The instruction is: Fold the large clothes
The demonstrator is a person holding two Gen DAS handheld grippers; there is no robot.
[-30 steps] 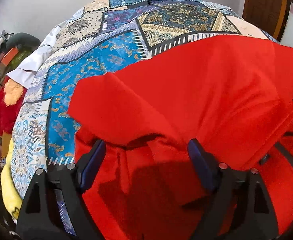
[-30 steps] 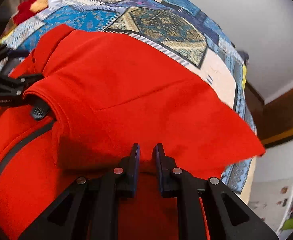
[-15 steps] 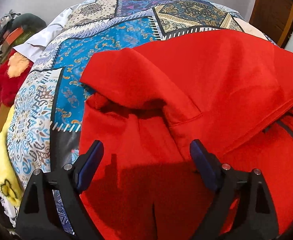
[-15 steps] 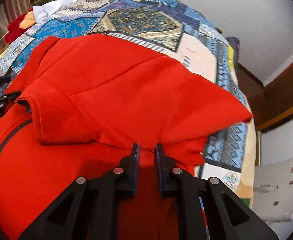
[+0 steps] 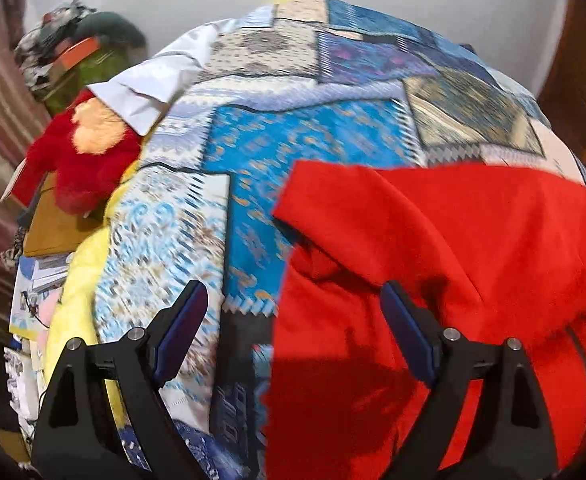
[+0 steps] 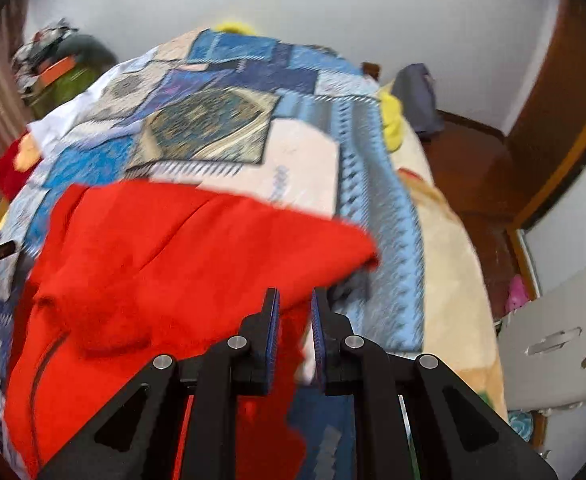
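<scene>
Covering the bed, a patchwork quilt in blue and cream patterns is carrying the large red fabric garment, which is lying at the near edge of the bed, towards its right side as the left wrist camera sees it. Half a second ago the red cloth was filling the space between the left fingers; now the quilt is showing there, and more of the room is coming into both views, so both tools are pulling back and rising. I judge that one fold is being drawn towards the near edge and is not yet laid flat.

The right gripper is keeping its fingers pressed close together on a red edge of the garment, and the cloth is hanging down from them. The left gripper is standing wide spread and holding nothing, with its left finger over the quilt and its right finger over the red cloth.

Beyond the far left edge, a red and orange plush toy is lying beside a white folded cloth.
</scene>
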